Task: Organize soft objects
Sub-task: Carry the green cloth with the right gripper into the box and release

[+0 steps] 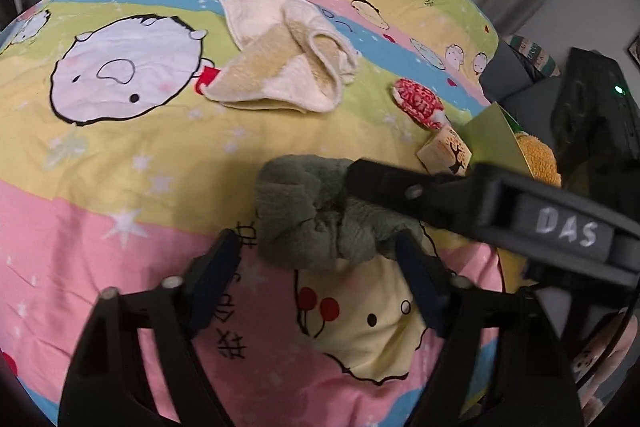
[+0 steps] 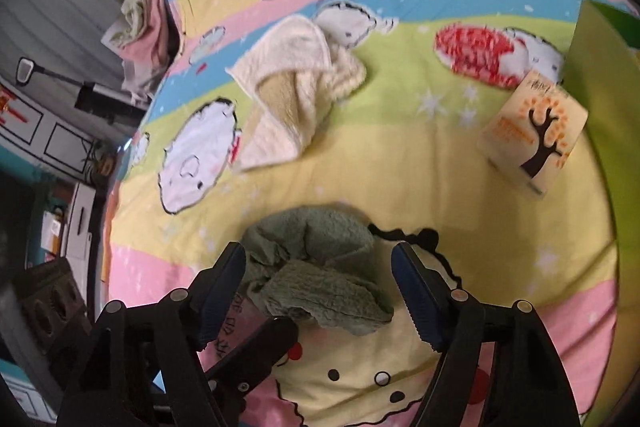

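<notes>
Two black two-finger grippers angled down over a striped cartoon bedspread (image 1: 100, 187), left gripper (image 1: 316, 259) and right gripper (image 2: 320, 275) both spread around one crumpled grey-green fleece cloth (image 1: 304, 211), pads not pressing, one cream towel (image 1: 280, 55) further off, one red-and-white knitted pouch (image 1: 418, 101), one small tree-printed packet (image 2: 534, 139).

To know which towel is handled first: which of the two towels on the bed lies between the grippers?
The crumpled green towel, close in front of both grippers. The cream towel lies farther up the bedsheet, untouched.
</notes>
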{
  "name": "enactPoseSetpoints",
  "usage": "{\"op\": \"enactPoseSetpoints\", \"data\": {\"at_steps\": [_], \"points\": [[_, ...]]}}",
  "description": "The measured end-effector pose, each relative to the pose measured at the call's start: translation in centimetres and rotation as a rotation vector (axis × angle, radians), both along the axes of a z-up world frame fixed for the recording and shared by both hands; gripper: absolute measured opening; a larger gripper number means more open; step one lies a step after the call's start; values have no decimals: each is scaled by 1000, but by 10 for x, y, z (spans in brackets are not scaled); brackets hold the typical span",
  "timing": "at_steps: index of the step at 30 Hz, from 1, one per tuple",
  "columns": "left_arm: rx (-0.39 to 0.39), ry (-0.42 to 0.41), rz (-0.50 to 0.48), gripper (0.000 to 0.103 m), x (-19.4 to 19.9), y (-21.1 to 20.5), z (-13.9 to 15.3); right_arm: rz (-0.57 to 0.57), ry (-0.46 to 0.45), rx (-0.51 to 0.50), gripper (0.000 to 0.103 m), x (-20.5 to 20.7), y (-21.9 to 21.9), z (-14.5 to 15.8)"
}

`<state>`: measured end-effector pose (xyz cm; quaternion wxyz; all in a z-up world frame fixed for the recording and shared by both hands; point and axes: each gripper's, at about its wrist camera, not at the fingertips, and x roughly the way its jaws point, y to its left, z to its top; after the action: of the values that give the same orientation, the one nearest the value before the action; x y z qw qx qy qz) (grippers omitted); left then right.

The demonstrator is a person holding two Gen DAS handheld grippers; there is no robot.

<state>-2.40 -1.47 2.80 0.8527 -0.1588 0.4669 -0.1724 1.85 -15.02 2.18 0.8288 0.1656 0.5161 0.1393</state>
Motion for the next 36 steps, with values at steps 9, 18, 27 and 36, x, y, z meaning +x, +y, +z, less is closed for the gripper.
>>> {"op": "enactPoseSetpoints", "data": {"at_steps": [9,18,27,36], "points": [[12,-11,-31,36,-1,-8,-4,36,34,12,51,1,1,-20],[74,-124,-85,25,-18,-26,14,81,-5,81,38,-13,-2,-13],[58,-342,-161,25,-44,-51,69,72,-163,152,38,-41,-30,40],[26,-467,-333,25,-39,-147,115,-127,-384,107,38,-79,-115,105]]}}
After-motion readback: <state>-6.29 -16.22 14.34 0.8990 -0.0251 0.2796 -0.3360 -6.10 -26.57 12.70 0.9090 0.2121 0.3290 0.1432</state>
